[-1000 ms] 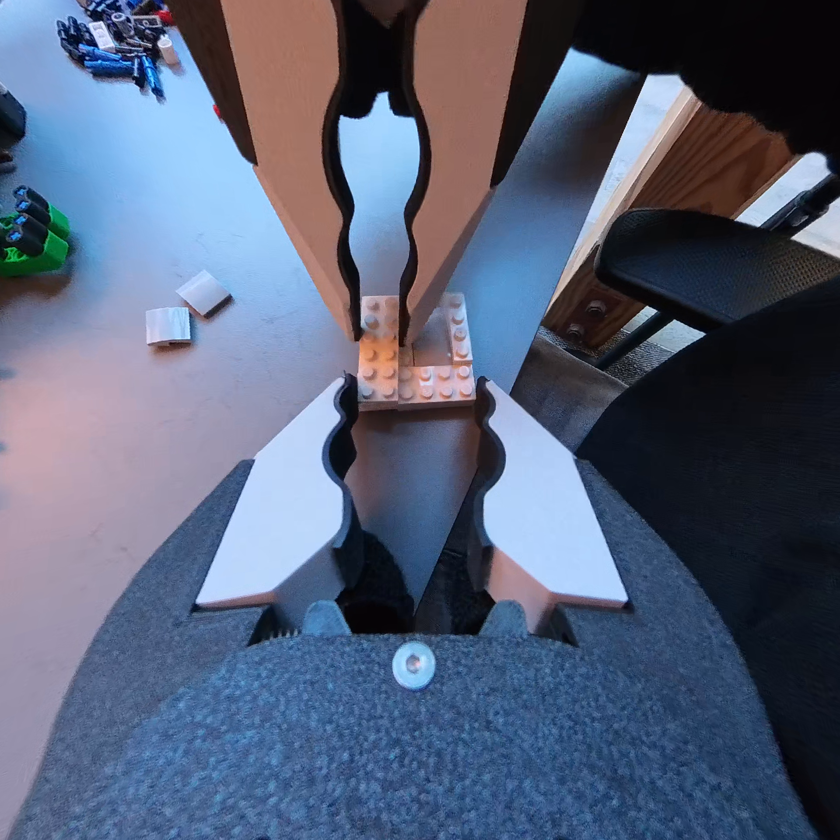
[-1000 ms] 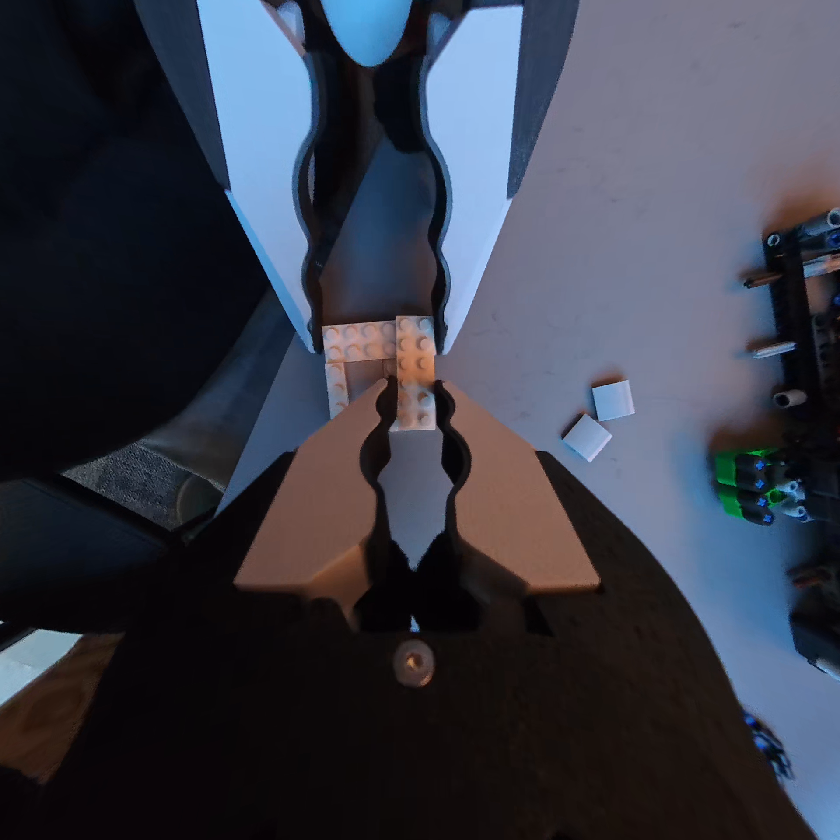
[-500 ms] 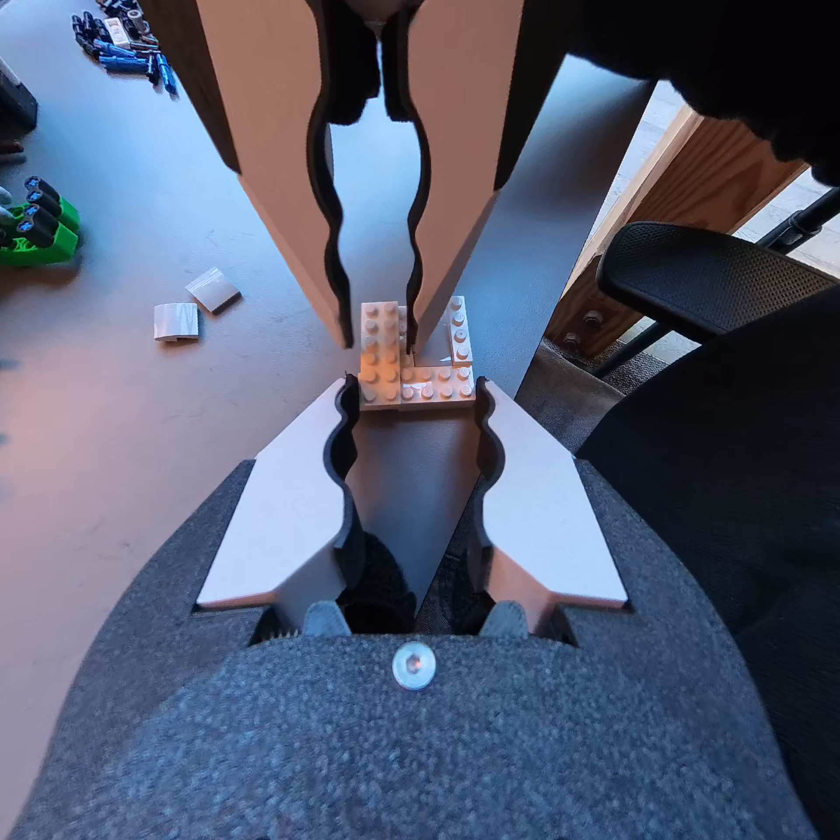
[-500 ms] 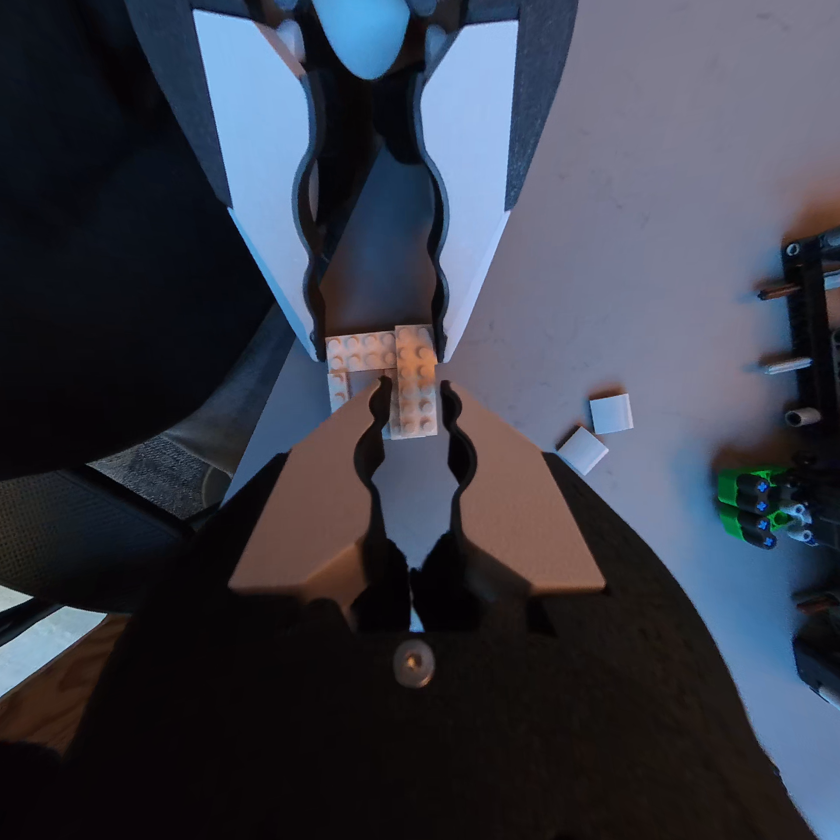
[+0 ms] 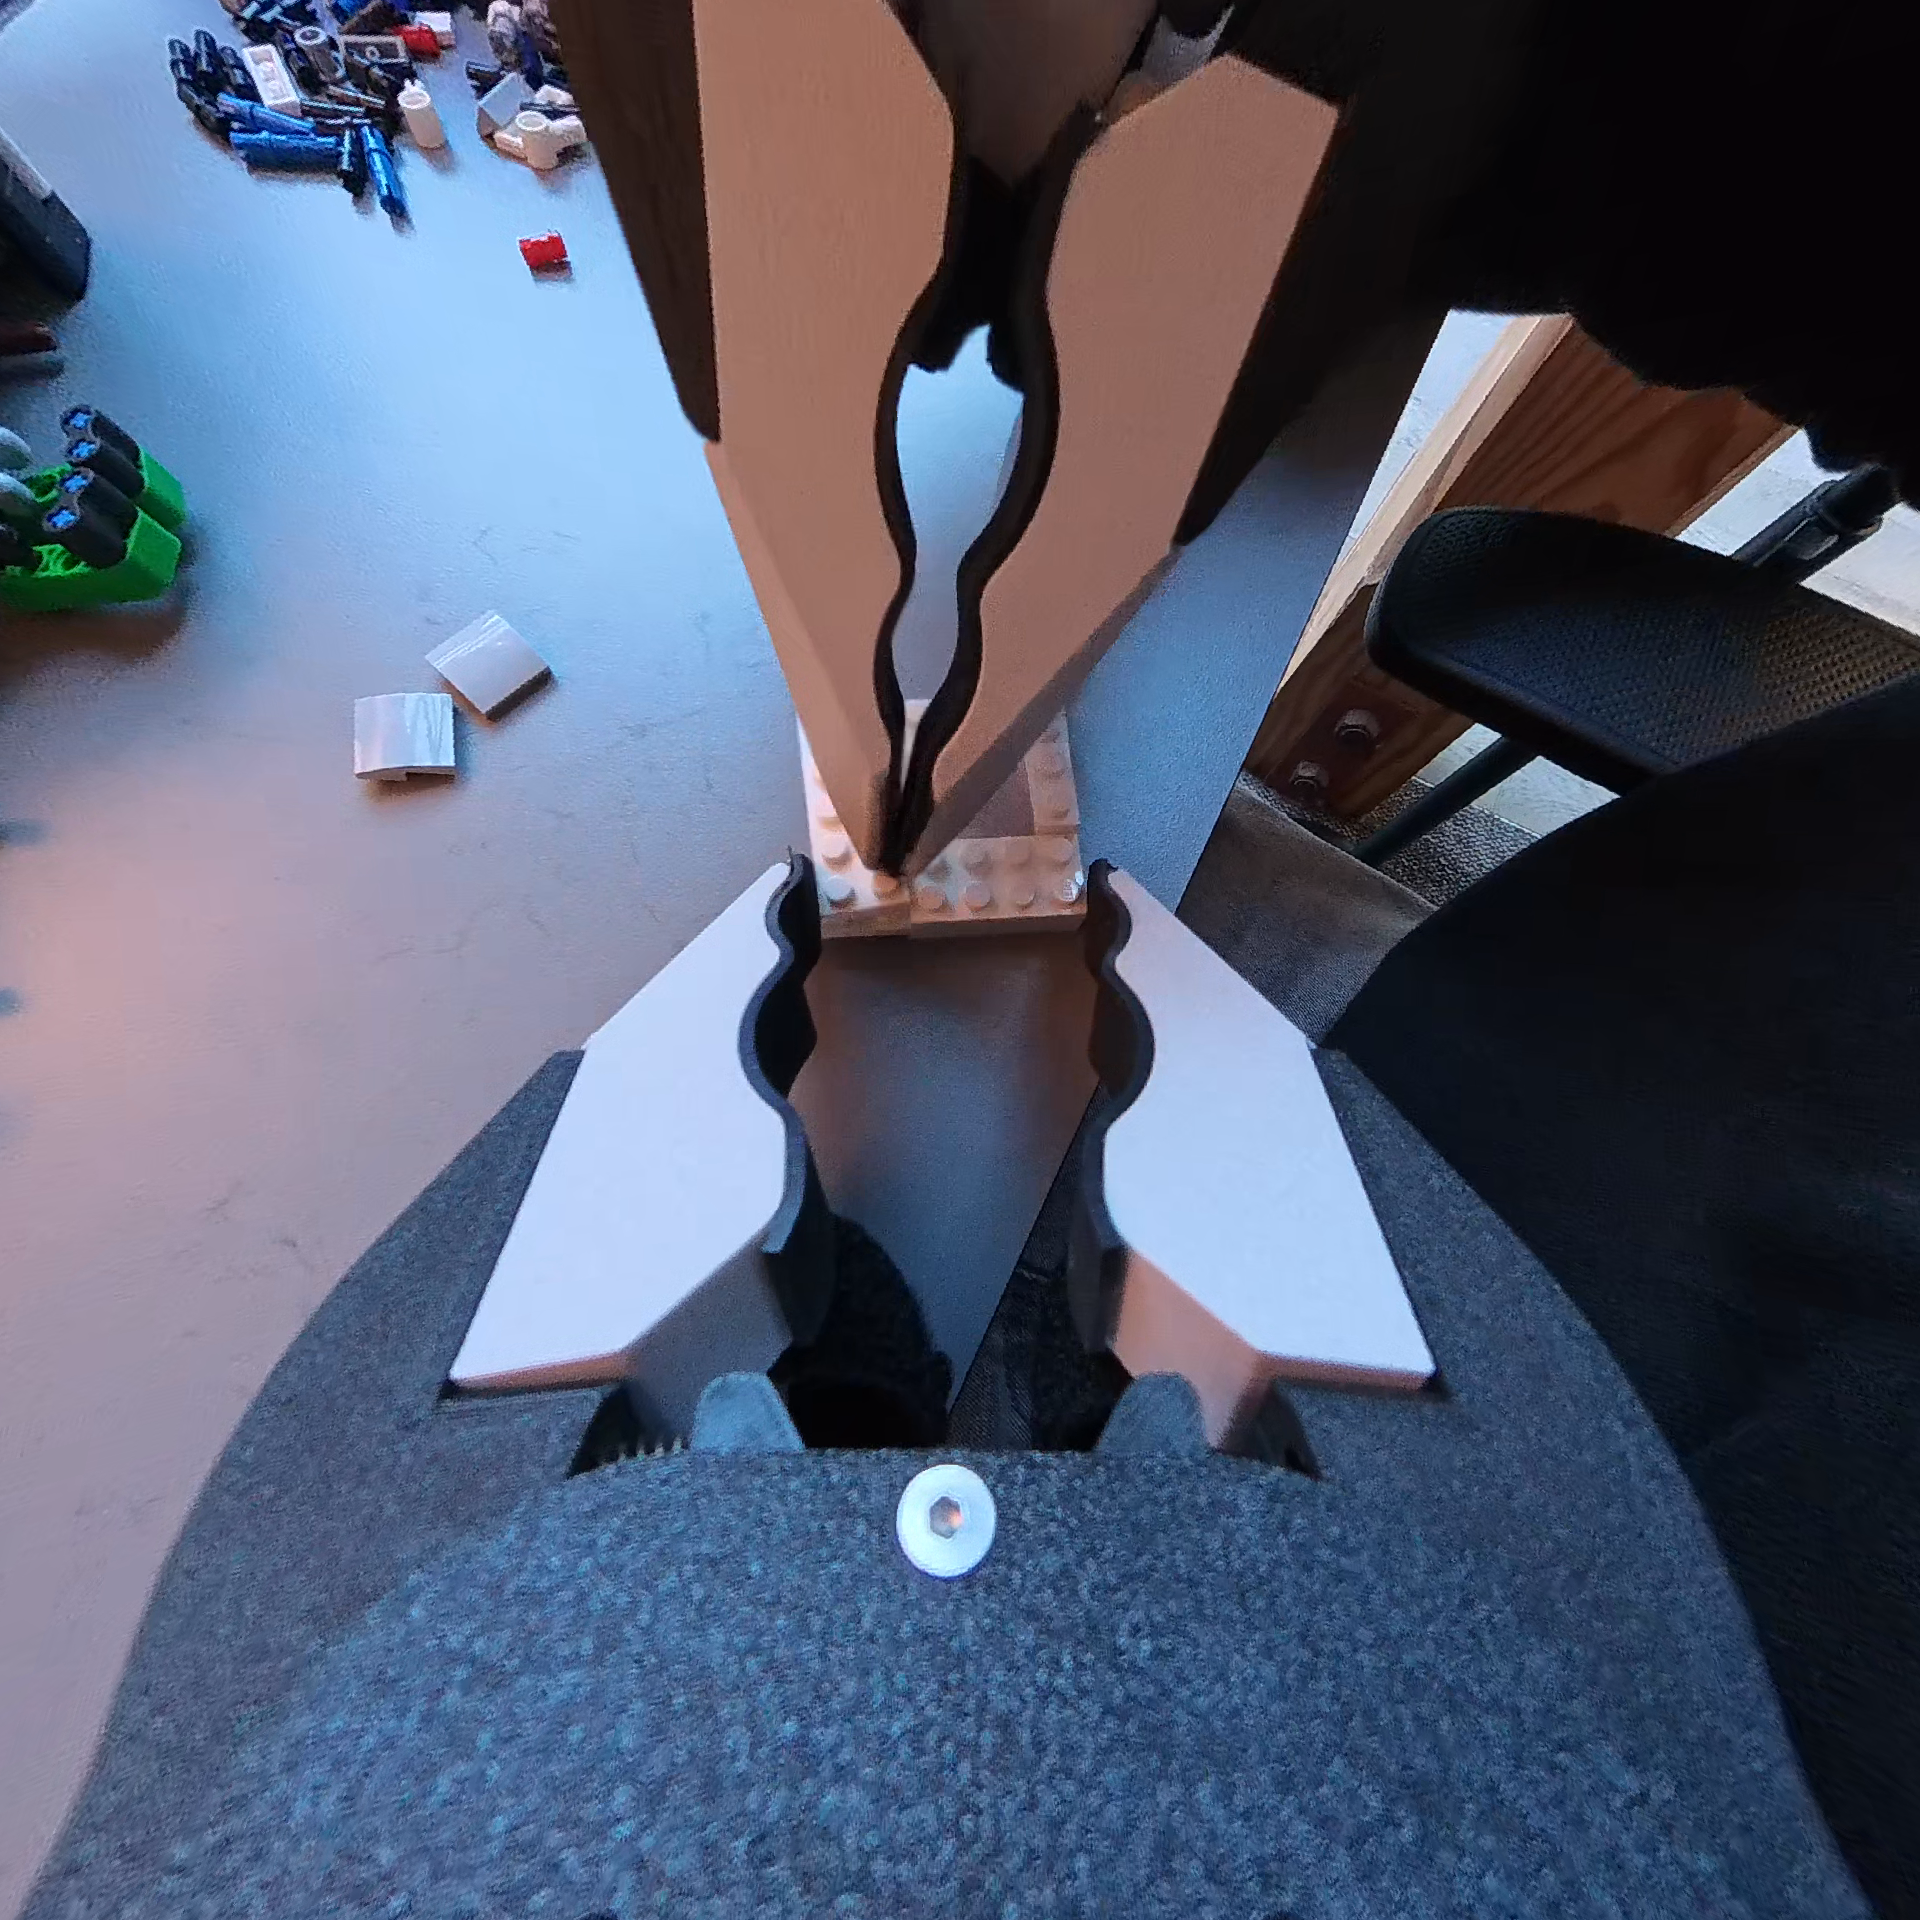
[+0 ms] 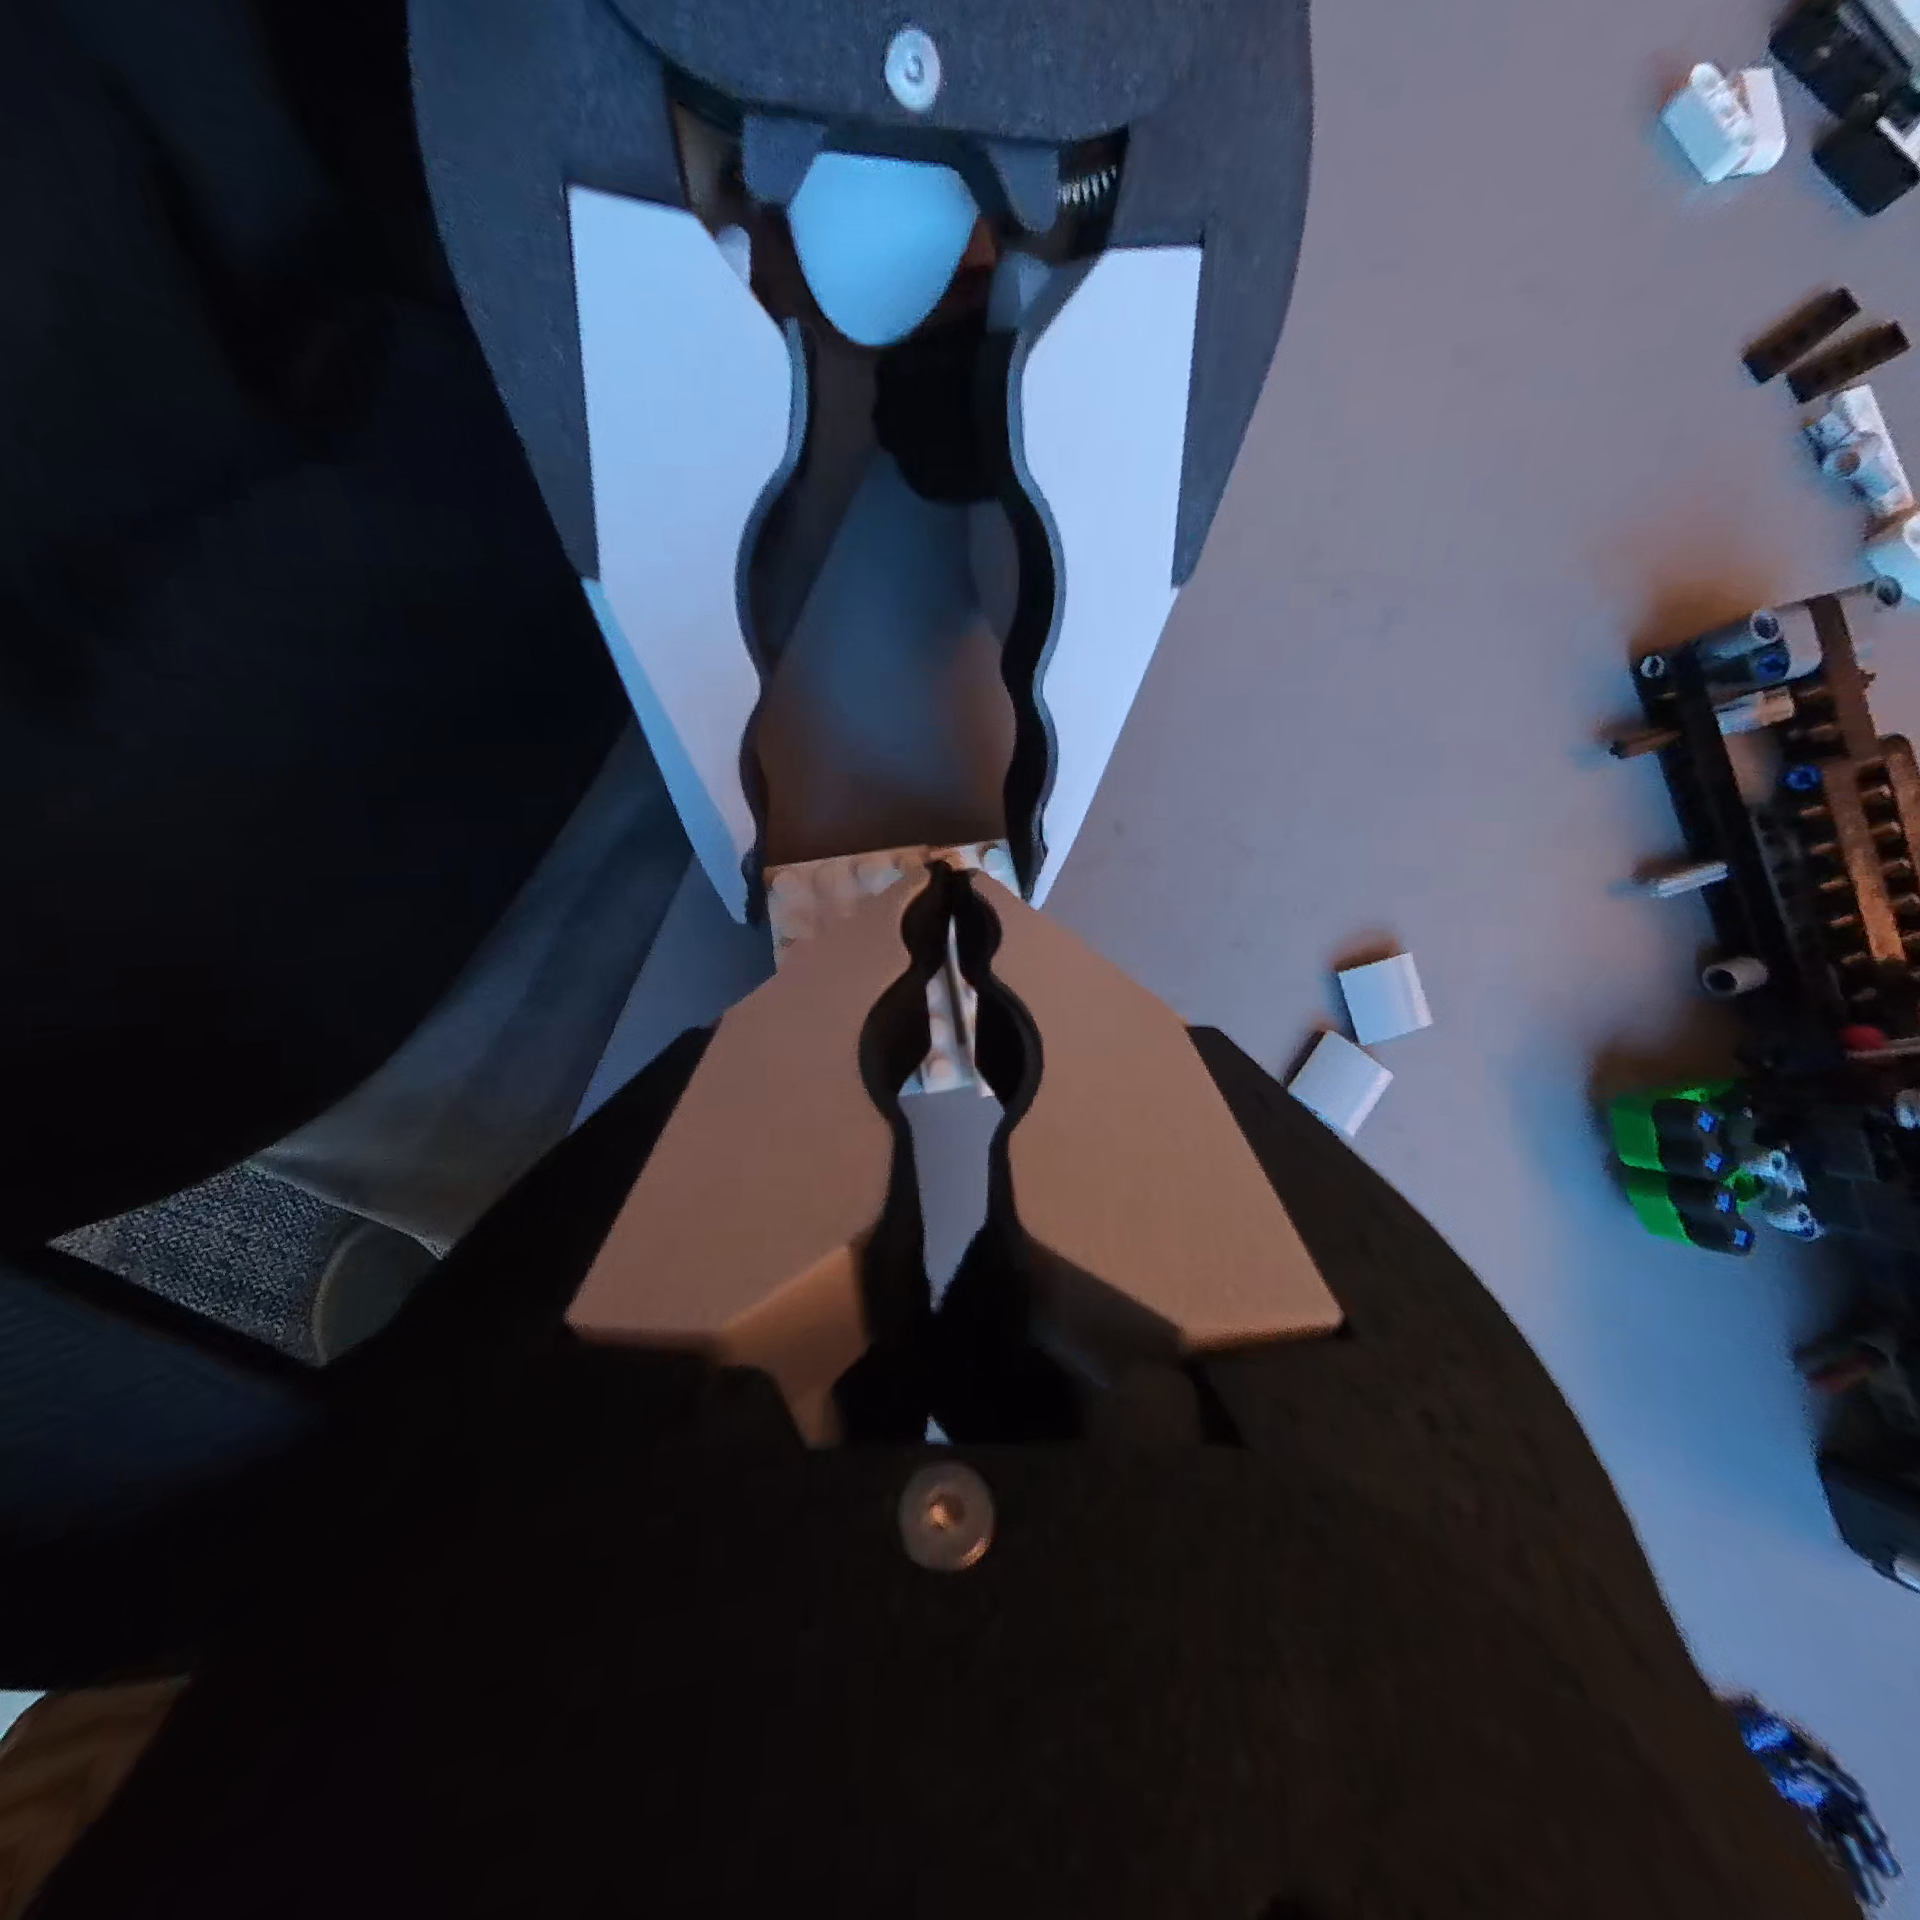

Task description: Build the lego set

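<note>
Left wrist view: my left hand-held gripper (image 5: 945, 894) brackets the white plate assembly (image 5: 997, 883) at the counter (image 5: 312, 935) edge; my right hand-held gripper (image 6: 943, 878), closed, should press straight down.

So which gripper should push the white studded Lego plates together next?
Probably the right gripper. Its closed fingertips already sit on top of the white studded Lego plates, ready to press down. The left gripper is open around the plates' near edge, so it looks better suited to steadying them.
</note>
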`<action>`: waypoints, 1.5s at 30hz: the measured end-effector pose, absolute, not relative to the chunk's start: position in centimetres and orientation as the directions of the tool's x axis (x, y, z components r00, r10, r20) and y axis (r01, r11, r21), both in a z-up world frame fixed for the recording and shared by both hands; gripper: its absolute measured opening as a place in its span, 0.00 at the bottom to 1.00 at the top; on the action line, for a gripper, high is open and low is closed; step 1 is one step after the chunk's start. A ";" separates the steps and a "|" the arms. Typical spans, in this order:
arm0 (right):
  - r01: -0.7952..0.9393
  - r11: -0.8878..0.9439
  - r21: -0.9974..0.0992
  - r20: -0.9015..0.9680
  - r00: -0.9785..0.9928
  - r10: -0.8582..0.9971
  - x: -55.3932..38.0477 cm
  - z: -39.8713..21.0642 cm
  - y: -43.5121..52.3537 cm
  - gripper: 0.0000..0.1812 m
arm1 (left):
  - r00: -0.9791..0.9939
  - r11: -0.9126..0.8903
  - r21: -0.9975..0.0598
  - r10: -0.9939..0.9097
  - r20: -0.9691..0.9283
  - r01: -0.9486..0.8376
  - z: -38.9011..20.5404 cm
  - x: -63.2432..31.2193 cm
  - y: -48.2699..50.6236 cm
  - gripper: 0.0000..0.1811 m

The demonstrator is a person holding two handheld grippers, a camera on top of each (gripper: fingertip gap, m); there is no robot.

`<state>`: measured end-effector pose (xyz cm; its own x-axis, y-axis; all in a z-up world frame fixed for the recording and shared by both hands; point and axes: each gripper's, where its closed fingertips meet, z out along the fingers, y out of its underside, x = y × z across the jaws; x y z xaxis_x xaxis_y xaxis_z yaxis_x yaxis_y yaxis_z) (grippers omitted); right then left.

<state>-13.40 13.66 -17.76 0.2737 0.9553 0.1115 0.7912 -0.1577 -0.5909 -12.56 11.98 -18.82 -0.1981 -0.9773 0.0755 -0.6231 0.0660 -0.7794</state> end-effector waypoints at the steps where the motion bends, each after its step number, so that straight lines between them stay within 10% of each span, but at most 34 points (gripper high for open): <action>1: 0.785 -0.163 -0.597 0.107 0.279 0.954 -13.3 -17.7 13.7 0.00 | -0.198 0.067 -0.780 -0.977 0.074 -0.622 -18.8 -12.6 12.0 0.28; 45: 0.717 -0.272 -0.641 -0.004 0.351 0.936 -10.8 -18.2 13.9 0.13 | -0.187 0.067 -0.784 -0.980 0.063 -0.617 -18.8 -12.4 12.1 0.28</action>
